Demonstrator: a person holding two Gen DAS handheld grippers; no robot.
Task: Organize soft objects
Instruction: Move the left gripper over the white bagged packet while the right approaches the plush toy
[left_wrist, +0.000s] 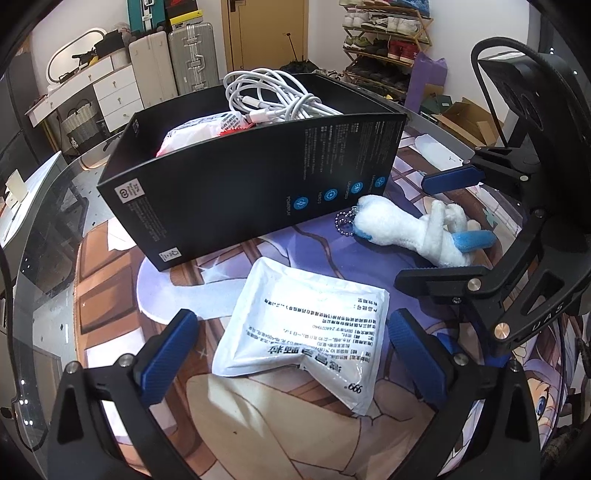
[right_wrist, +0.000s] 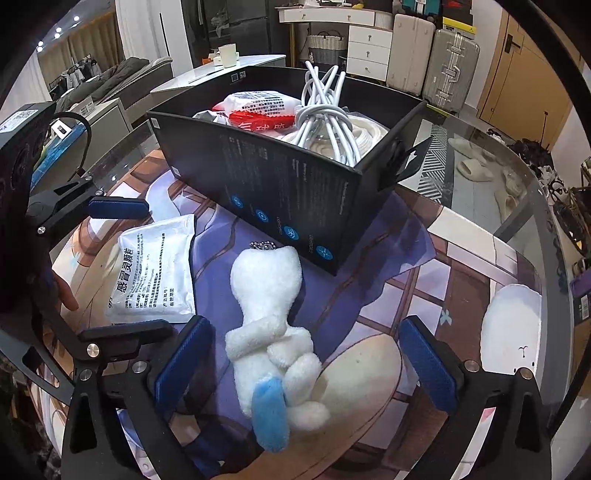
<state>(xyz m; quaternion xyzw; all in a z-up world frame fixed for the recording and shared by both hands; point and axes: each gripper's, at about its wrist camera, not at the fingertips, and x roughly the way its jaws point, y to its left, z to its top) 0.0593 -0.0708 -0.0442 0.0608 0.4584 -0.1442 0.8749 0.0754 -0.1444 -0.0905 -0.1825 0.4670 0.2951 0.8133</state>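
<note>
Left gripper (left_wrist: 291, 354): jaws spread wide, empty, straddling the white sachet (left_wrist: 303, 328) — lined up, by the look of it, for a pinch across its width.
Right gripper (right_wrist: 306, 365): also wide apart and holding nothing, one finger either side of the plush toy (right_wrist: 273, 339), which lies flat on the printed mat (right_wrist: 461, 280).
Sachet and toy: both out on the mat, just in front of the black box (left_wrist: 236, 184), near each other but apart — likely the last two soft items to go in.
Black box: open-topped, sitting on the mat over the glass table (left_wrist: 55, 236).
Inside: a coiled white cable (right_wrist: 325, 122), a red-and-white packet (right_wrist: 258, 107), and something pale beneath that I can't identify.
</note>
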